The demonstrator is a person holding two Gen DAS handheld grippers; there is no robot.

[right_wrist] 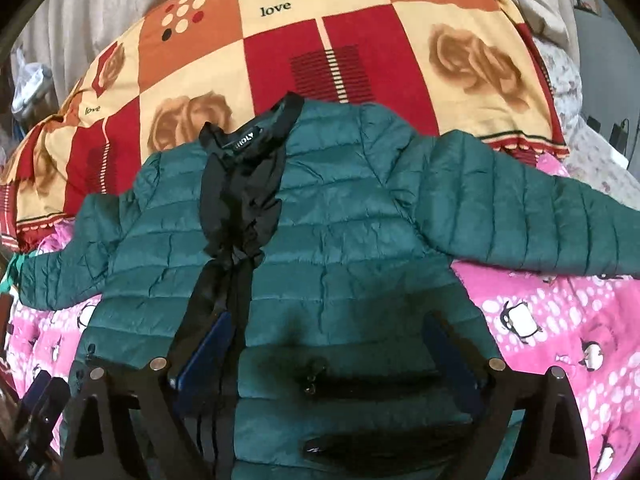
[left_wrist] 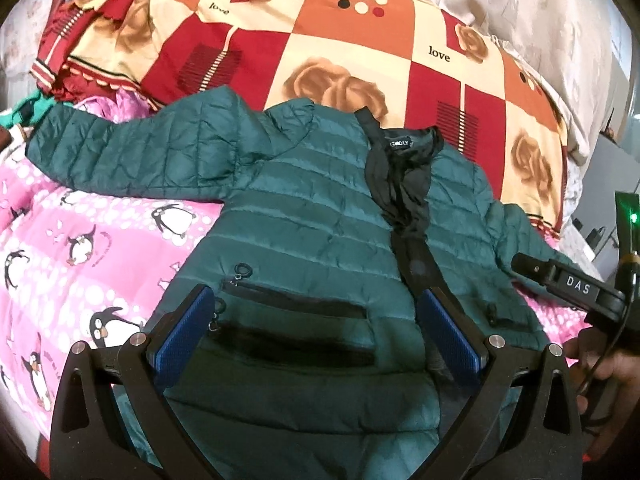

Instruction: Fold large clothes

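A dark green quilted puffer jacket (left_wrist: pixel 304 208) lies spread face up on the bed, its hem toward the person and its black collar (left_wrist: pixel 404 144) toward the red and orange rose-patterned quilt (left_wrist: pixel 360 56) bunched behind it. Under the jacket is a pink penguin-print blanket (left_wrist: pixel 80 240). Both sleeves are out to the sides: one sleeve (left_wrist: pixel 132 152) reaches across the pink blanket in the left wrist view, the other sleeve (right_wrist: pixel 520 216) stretches the opposite way in the right wrist view. The front is closed only loosely, with the black lining (right_wrist: pixel 240 208) showing in a rumpled strip down the middle.

As I judge it, the folding has not begun. The jacket is laid out and roughly flat, but no sleeve is brought in, no side turned over and the body is not doubled. All of that is left.

The left gripper (left_wrist: pixel 316 332) hovers over the lower front, its blue pads (left_wrist: pixel 180 340) wide apart either side of a zipped pocket (left_wrist: pixel 296 300), gripping nothing. The right gripper (right_wrist: pixel 320 364) sits just above the other half of the hem, jaws also wide with only jacket fabric below them and nothing pinched. In the left view, a hand (left_wrist: pixel 612 372) is visible at the edge, holding the right tool.
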